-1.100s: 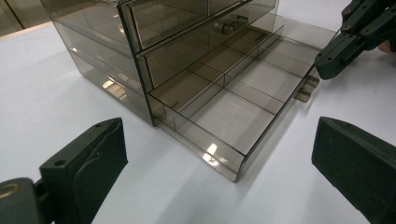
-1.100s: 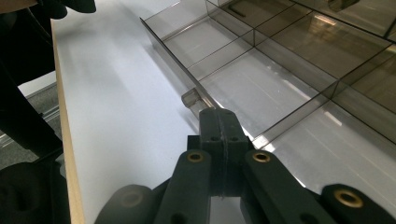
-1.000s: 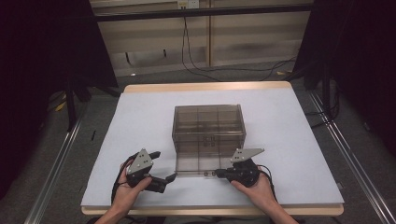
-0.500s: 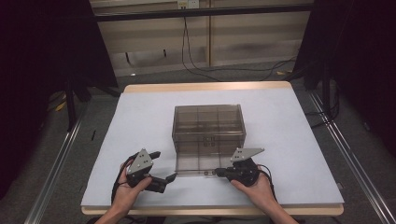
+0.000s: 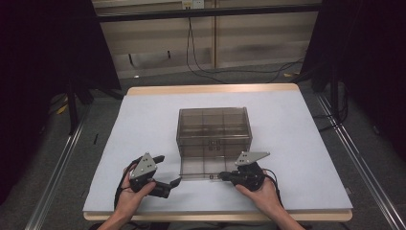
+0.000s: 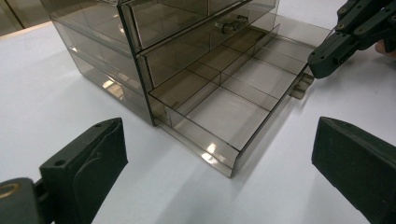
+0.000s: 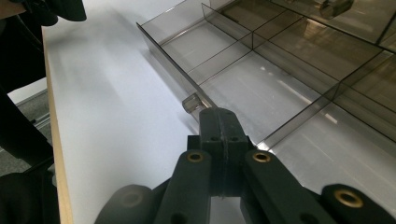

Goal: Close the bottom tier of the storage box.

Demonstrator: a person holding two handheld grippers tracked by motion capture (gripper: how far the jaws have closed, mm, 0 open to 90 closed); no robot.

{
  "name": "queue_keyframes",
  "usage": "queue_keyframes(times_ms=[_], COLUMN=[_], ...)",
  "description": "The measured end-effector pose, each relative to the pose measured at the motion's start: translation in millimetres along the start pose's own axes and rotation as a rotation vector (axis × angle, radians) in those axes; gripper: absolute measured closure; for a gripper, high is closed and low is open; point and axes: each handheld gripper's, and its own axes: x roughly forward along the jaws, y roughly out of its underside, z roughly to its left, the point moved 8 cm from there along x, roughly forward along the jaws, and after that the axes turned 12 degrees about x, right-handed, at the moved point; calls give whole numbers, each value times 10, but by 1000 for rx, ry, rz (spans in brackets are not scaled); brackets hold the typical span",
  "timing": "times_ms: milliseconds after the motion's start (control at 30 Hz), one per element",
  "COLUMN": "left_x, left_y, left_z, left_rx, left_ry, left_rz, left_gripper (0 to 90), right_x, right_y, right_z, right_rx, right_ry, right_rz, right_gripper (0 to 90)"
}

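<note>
Drawer (image 5: 203,168) of the smoky clear organizer (image 5: 214,129) stands pulled out toward the near edge of the surface (image 5: 143,124), its long front wall running parallel to that edge, its compartments empty as far as the gripper views show. The organizer itself sits near the middle of the surface, with two upper drawers pushed in.

The right tongs (image 5: 223,177) are closed, their tips pressed together right at the drawer's front wall beside its small handle (image 7: 191,102); whether they pinch the handle or merely touch the wall next to it, I cannot tell. The left tongs (image 5: 176,182) are wide open and hold nothing, lying on the surface just off the drawer's left front corner, aimed at it across the corner.

The relation that matters: the drawer slides along one axis only, from the near edge straight back into the organizer, and the right tongs lie on that axis, directly in front of the wall. That hand is the nearer and better placed one for a push or pull. The left tongs stand beside the travel line, so they would serve best to steady the organizer.
</note>
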Motion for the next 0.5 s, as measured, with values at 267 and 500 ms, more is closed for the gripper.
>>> queue_keyframes(times_ms=[267,500], left_x=[0,6], left_y=[0,-1], left_z=[5,1], left_rx=[7,2], left_ry=[-3,1], left_rz=[2,-1], left_gripper=[32,33], right_x=[16,31], right_y=[-3,-6], right_z=[-10,-11], right_rx=[-1,1], right_ry=[4,10], right_rz=[-3,-6], right_gripper=[900,900])
